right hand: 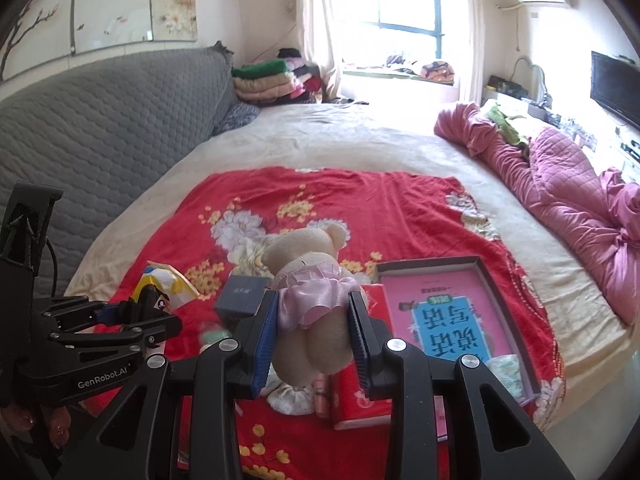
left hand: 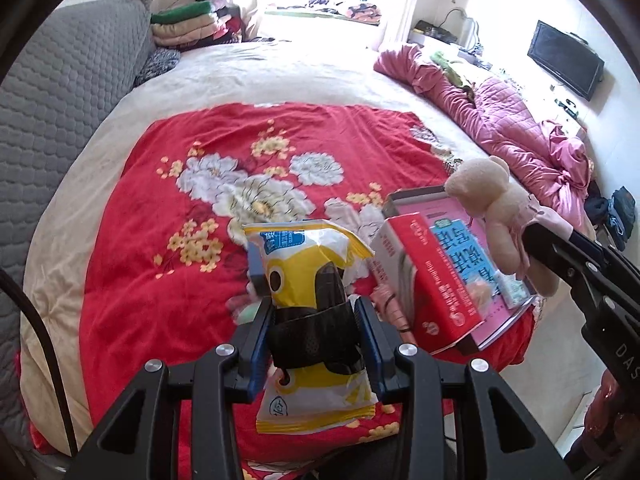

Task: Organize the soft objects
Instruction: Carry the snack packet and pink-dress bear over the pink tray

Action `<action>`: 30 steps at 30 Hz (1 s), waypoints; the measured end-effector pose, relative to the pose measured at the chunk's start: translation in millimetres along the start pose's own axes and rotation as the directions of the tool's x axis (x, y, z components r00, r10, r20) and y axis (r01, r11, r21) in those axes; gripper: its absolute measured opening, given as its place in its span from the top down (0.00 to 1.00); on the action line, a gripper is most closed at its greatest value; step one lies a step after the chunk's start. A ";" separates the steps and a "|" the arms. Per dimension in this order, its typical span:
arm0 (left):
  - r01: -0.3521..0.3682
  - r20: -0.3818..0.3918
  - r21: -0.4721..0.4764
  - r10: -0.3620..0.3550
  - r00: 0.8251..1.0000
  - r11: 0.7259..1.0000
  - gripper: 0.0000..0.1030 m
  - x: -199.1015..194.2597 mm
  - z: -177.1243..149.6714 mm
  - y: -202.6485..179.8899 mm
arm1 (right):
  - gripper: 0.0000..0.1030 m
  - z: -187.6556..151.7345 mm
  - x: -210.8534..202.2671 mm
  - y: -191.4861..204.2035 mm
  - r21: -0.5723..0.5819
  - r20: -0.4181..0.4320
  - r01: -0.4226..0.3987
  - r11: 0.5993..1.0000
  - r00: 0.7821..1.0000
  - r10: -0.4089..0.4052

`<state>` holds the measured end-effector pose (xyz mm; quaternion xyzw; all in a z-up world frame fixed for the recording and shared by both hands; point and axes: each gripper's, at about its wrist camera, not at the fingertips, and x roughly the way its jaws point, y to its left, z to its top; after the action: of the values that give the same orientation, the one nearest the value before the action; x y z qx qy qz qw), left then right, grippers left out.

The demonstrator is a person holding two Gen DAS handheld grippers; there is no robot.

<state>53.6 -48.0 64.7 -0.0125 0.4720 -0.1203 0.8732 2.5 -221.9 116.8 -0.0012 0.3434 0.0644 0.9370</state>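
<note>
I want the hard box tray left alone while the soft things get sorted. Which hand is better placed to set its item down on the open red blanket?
Left, probably. The left gripper, shut on the yellow packet, has bare red blanket ahead. The right gripper holds the teddy bear beside the tray.

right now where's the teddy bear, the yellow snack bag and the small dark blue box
teddy bear [right hand: 310, 304]: right wrist view, on its pink skirt, between the blue pads.
yellow snack bag [left hand: 308, 280]: left wrist view, on the yellow front just above the gripper.
small dark blue box [right hand: 242, 294]: right wrist view, on its top face.
</note>
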 end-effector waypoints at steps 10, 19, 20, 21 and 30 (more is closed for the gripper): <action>0.015 0.027 0.058 -0.017 1.000 0.998 0.61 -10.6 14.7 -37.0 | 0.66 8.5 -29.8 -28.7 0.046 0.045 0.030 0.998 0.998 -0.033; 0.029 0.035 0.101 -0.033 0.999 0.995 0.61 -7.9 24.9 -67.3 | 0.66 9.2 -44.4 -61.0 0.090 0.065 0.070 0.993 0.995 -0.076; 0.031 0.033 0.102 -0.035 0.999 0.994 0.61 -6.3 25.6 -69.1 | 0.66 9.3 -45.0 -64.7 0.095 0.067 0.071 0.993 0.995 -0.078; 0.033 0.031 0.105 -0.037 0.999 0.994 0.61 -4.5 26.4 -72.3 | 0.66 8.9 -45.8 -68.3 0.100 0.068 0.077 0.992 0.994 -0.084; 0.071 0.005 0.142 -0.072 0.997 0.987 0.61 20.8 34.0 -107.0 | 0.66 2.8 -38.9 -101.9 0.154 0.050 0.111 0.982 0.992 -0.119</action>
<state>71.4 -159.6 81.0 0.0322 0.4573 -0.1847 0.8693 -12.7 -327.5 139.7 0.0517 0.3191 -0.0160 0.9462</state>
